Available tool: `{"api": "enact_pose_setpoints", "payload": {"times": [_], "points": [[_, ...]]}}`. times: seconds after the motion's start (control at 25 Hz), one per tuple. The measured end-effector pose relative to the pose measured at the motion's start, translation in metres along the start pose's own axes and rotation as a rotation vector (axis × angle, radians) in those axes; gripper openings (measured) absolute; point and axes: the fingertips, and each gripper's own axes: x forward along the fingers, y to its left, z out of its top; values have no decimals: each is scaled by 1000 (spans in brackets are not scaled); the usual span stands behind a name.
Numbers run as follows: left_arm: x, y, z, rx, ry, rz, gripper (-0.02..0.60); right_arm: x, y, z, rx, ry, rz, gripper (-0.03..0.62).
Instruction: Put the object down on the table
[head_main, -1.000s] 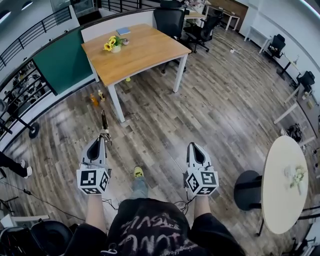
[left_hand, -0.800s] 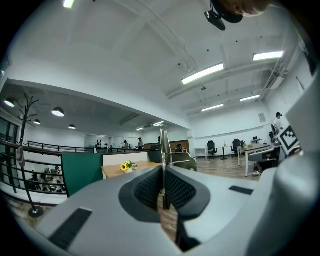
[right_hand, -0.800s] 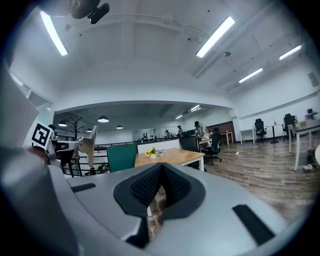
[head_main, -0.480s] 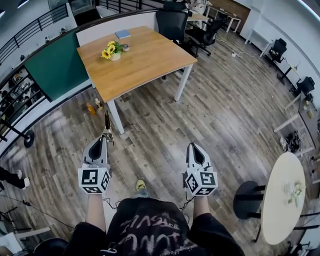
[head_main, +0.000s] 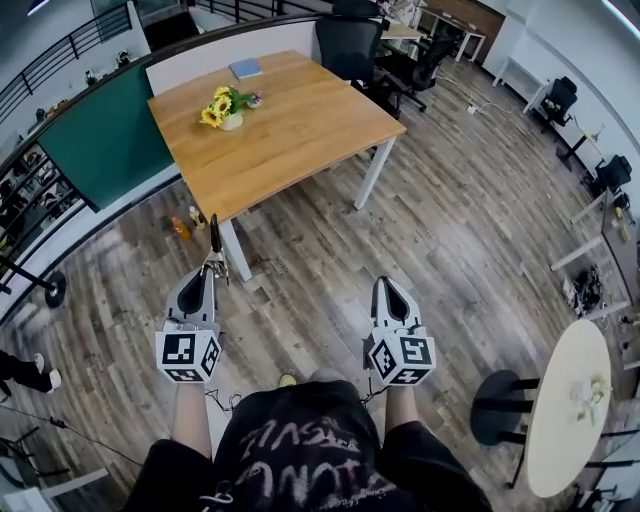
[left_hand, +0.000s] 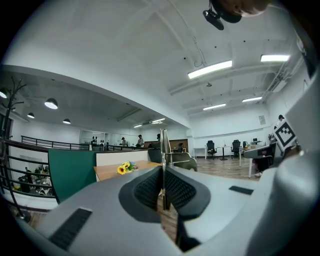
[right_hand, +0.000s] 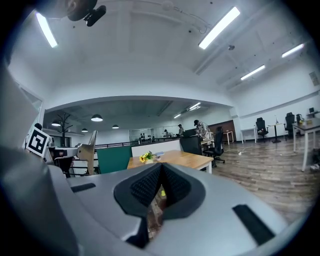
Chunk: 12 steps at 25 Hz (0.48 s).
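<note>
Two handheld grippers, one tool, one table. The left gripper is clamped on a slim tool, thin bright metal with a dark far end, which pokes forward over the floor just short of the wooden table. The right gripper has its jaws pressed together with nothing in them.

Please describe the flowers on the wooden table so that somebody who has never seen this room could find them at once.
Find the large wooden table that stands against the green partition. Near its far left corner stands a small pot of yellow flowers. The blue book behind it lies flat; only the flowers are bright yellow and stand up.
</note>
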Motion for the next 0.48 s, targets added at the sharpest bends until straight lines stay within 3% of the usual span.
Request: {"api": "enact_pose_setpoints", "payload": {"times": [0.2,0.48], "points": [[33,15,3,11,-14,1,15,46,9,3,-22,-2,34,5],[91,36,-2,27,-26,37,15,120,-17,-8,-10,5,50,5]]}}
